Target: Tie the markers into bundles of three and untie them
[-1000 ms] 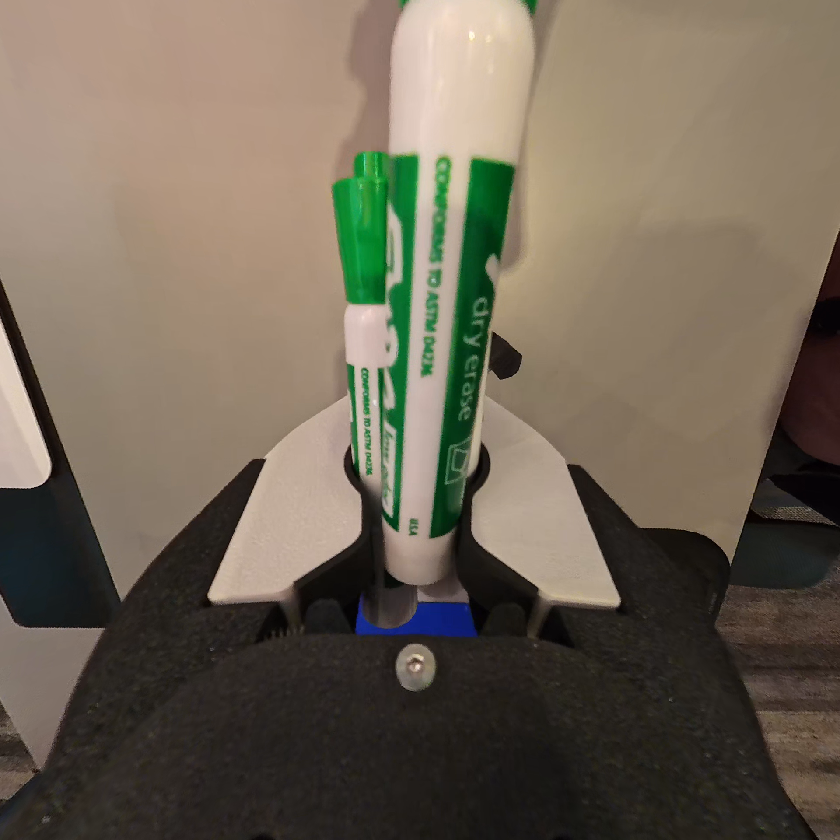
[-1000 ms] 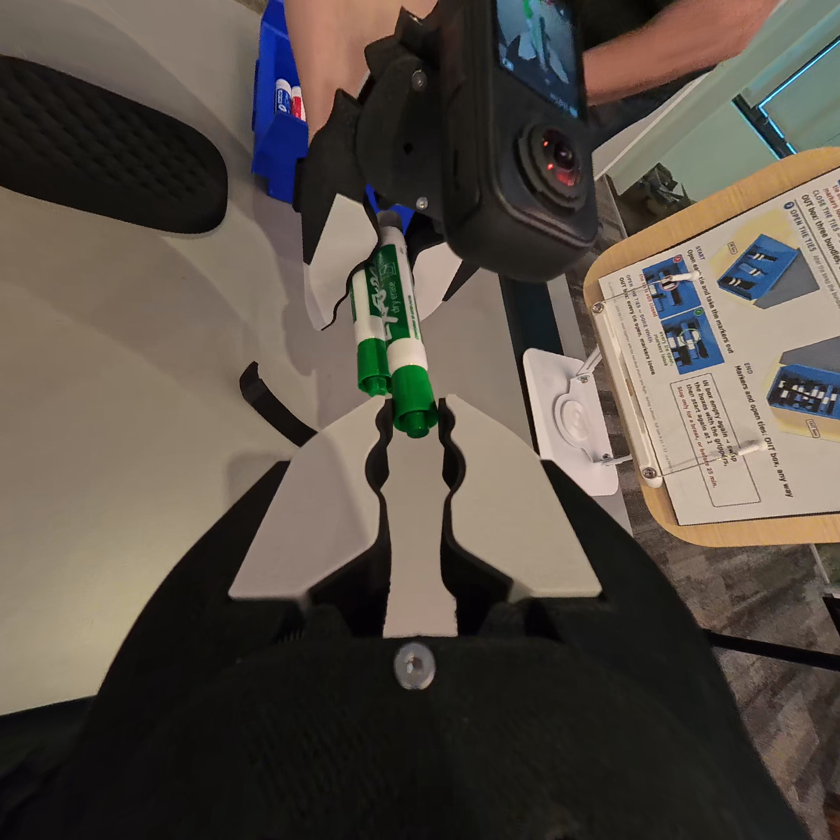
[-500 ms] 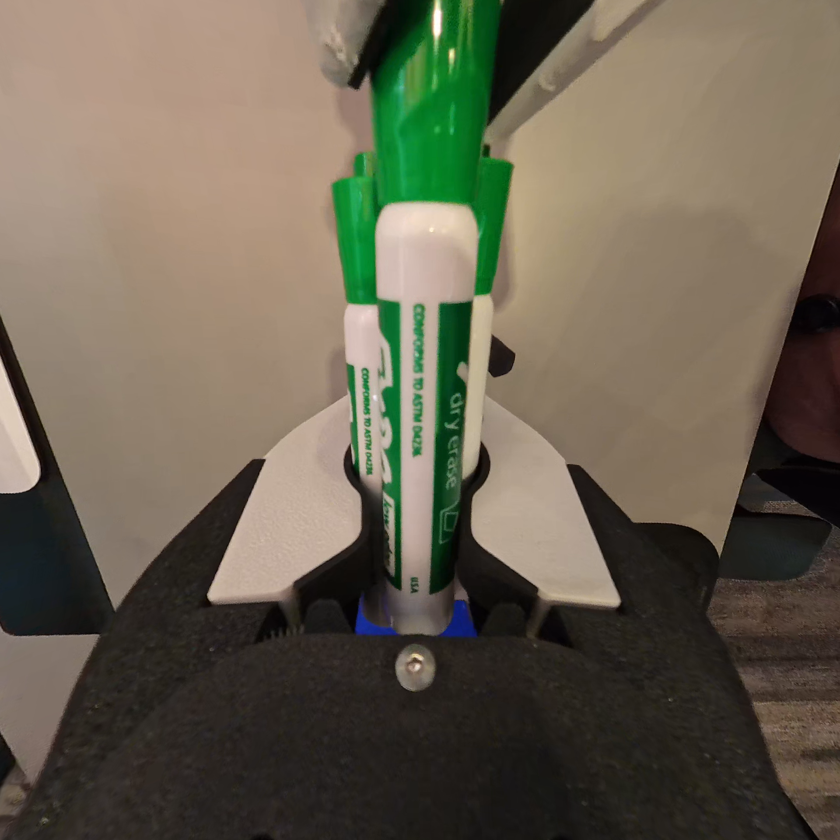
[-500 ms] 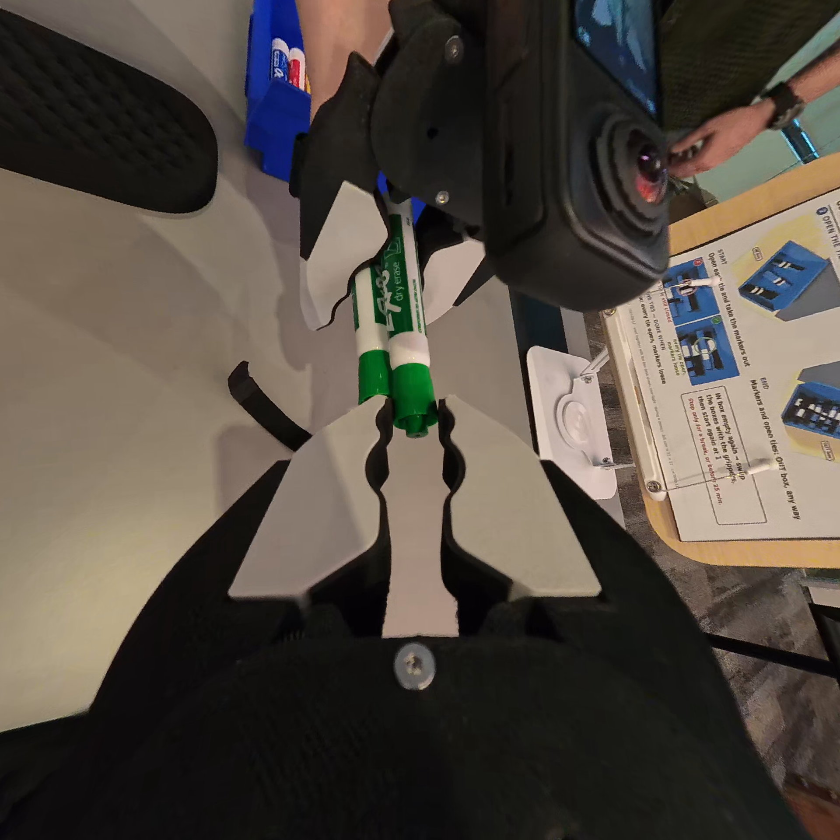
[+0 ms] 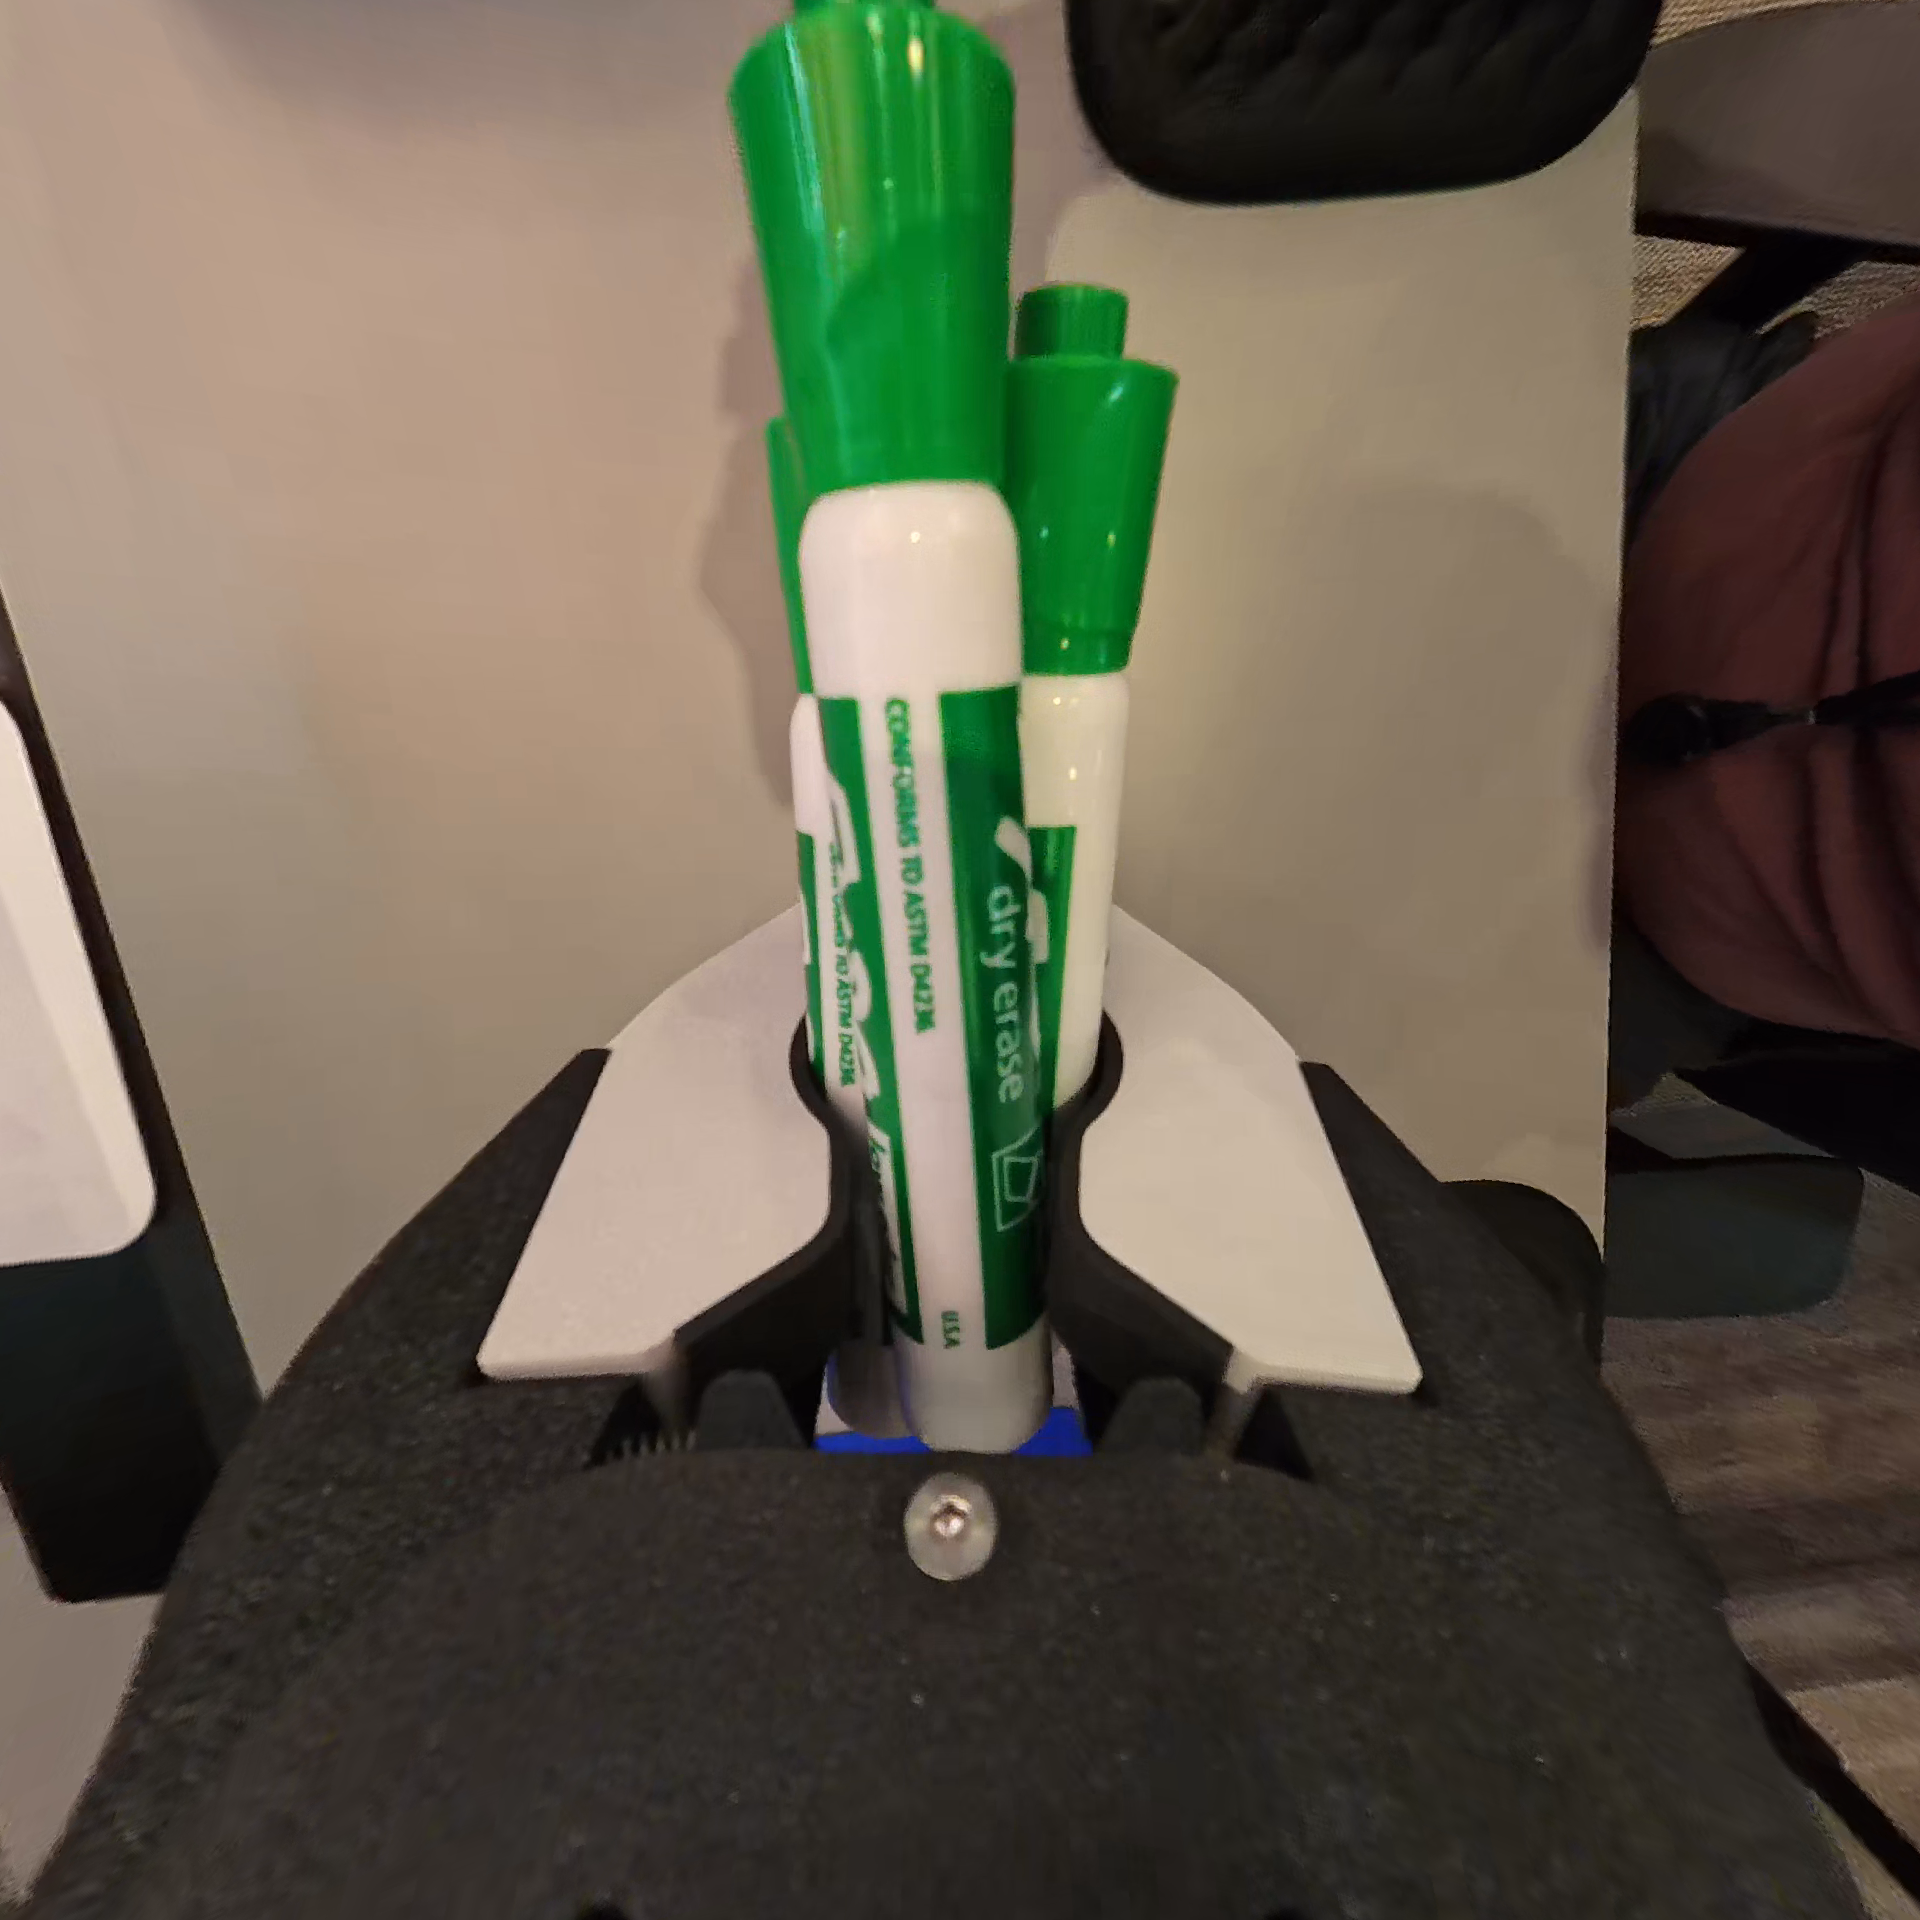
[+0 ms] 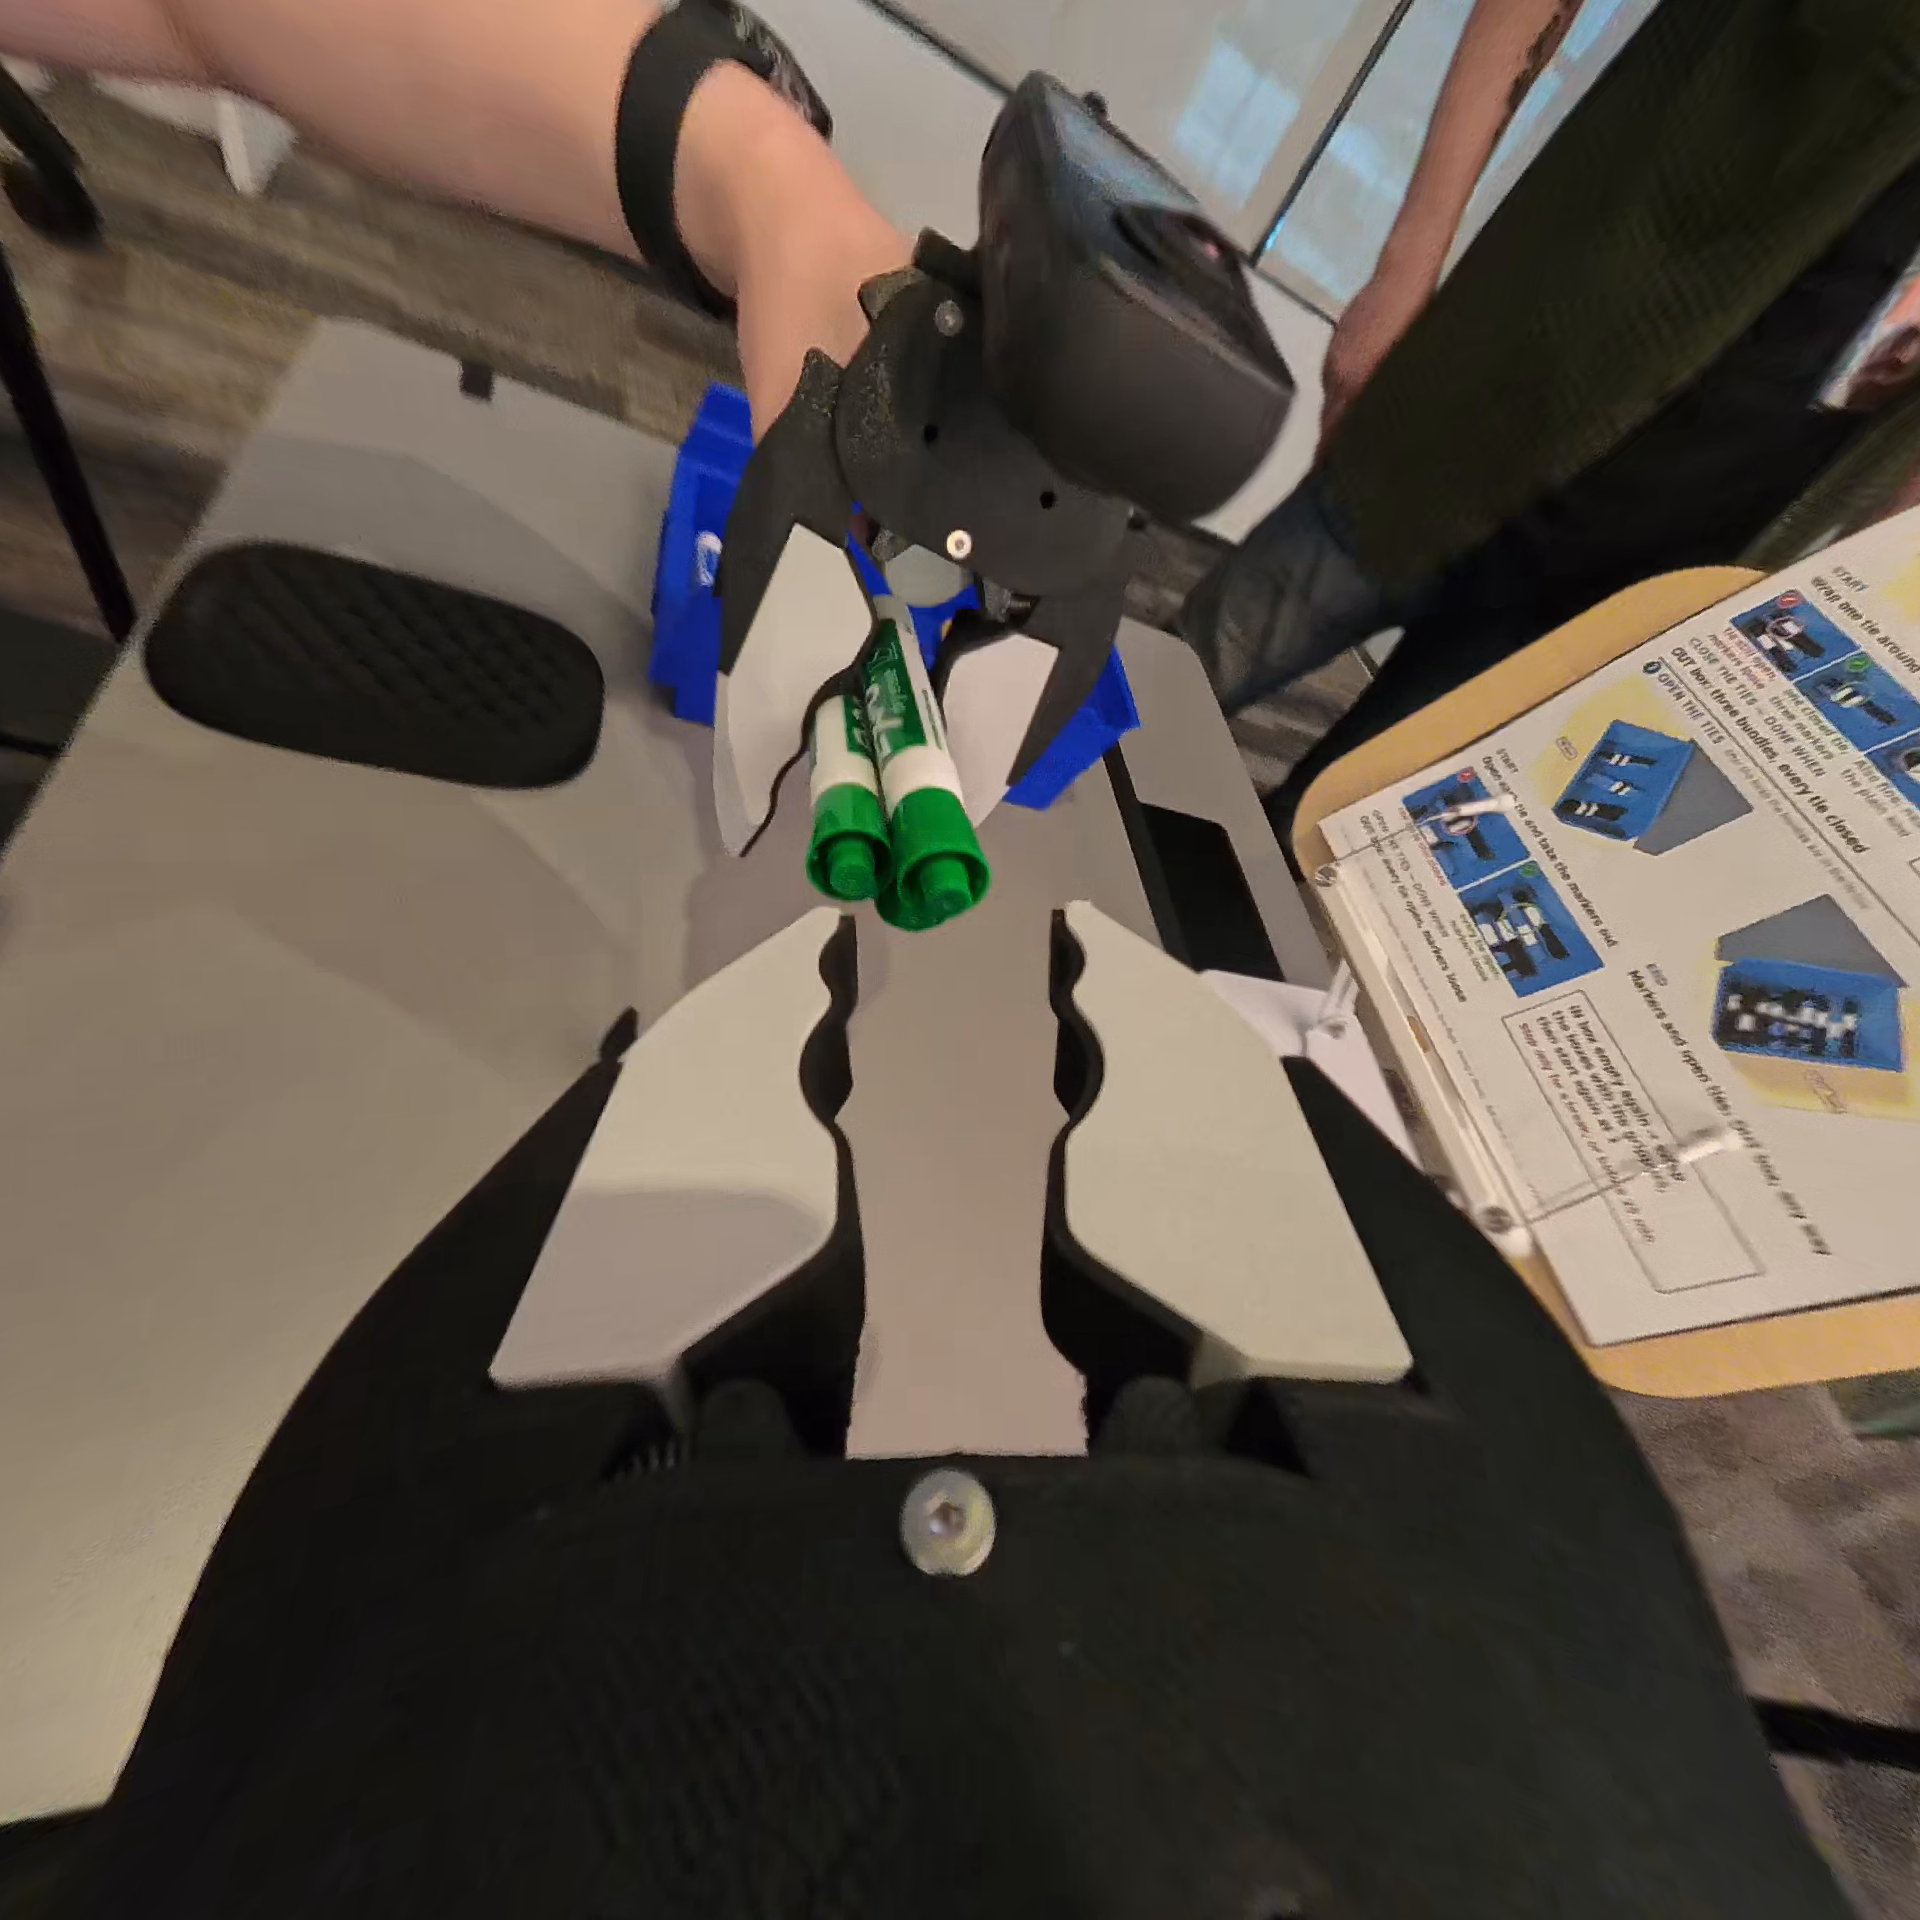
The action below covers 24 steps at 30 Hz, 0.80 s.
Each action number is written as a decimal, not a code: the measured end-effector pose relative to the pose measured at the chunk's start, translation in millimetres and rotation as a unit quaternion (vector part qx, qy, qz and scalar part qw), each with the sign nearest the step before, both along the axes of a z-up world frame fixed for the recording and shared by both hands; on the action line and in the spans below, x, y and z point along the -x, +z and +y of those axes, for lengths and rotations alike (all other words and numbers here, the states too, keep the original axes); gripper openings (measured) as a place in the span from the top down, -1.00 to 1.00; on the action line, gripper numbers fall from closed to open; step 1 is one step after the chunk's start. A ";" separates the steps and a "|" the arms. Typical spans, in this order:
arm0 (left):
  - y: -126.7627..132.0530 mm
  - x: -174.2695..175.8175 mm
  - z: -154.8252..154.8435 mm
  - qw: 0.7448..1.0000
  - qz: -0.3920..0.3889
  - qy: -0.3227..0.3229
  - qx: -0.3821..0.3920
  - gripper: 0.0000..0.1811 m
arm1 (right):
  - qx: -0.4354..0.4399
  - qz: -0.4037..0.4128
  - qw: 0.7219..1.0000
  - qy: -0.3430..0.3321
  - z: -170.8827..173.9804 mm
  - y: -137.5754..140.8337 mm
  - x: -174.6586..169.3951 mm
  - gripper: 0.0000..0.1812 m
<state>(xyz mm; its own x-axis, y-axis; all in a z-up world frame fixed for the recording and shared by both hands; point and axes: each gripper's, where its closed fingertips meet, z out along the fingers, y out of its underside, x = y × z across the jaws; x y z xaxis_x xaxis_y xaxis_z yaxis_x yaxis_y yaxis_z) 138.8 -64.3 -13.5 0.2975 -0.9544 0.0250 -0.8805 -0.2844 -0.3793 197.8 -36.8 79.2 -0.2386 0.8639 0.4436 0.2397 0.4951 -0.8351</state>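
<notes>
Left gripper (image 5: 951, 1049) clamped on three green dry-erase markers (image 5: 914, 935), barrels seated in the notch between the fingers, green caps pointing away toward the pale desk (image 5: 364, 520). Seen from the right wrist view as the far gripper (image 6: 894, 769), held up over the desk by a hand (image 6: 790, 291) with a black wrist strap, marker caps (image 6: 899, 862) aimed at the near gripper. Right gripper (image 6: 951, 920) parted and empty, fingertips just short of the caps, apart from them. No tie visible around the markers in either view, so bundle gathered but judged not yet tied. Blue bin (image 6: 707, 582) behind the left gripper on the far part of the desk, contents hidden. Black padded rest (image 6: 374, 665) to the left on the desk. Illustrated instruction sheet on a wooden board (image 6: 1621, 1361) to the right. Left to do, by the look of it: fetch a tie, wrap and close it round the three, later undo it.
</notes>
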 end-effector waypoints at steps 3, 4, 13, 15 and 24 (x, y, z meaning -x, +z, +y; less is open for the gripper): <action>10.6 -2.8 -5.8 1.000 -0.014 -0.027 -0.005 0.54 | 0.058 0.022 0.998 0.024 -0.1 -3.0 -7.2 0.54; 14.1 -3.9 -7.5 0.999 -0.017 -0.036 -0.007 0.54 | 0.076 0.029 0.996 0.035 -1.1 -5.4 -8.1 0.53; 46.1 -20.0 -19.6 0.992 -0.058 -0.111 -0.023 0.54 | 0.068 0.072 0.991 0.094 -10.4 2.2 -2.3 0.46; 51.3 -23.9 -21.1 0.990 -0.071 -0.121 -0.026 0.54 | 0.076 0.079 0.989 0.102 -11.2 3.0 -3.1 0.46; 50.8 -40.4 -44.7 0.976 -0.113 -0.184 -0.013 0.54 | 0.111 0.079 0.981 0.139 -14.4 -3.8 -7.0 0.47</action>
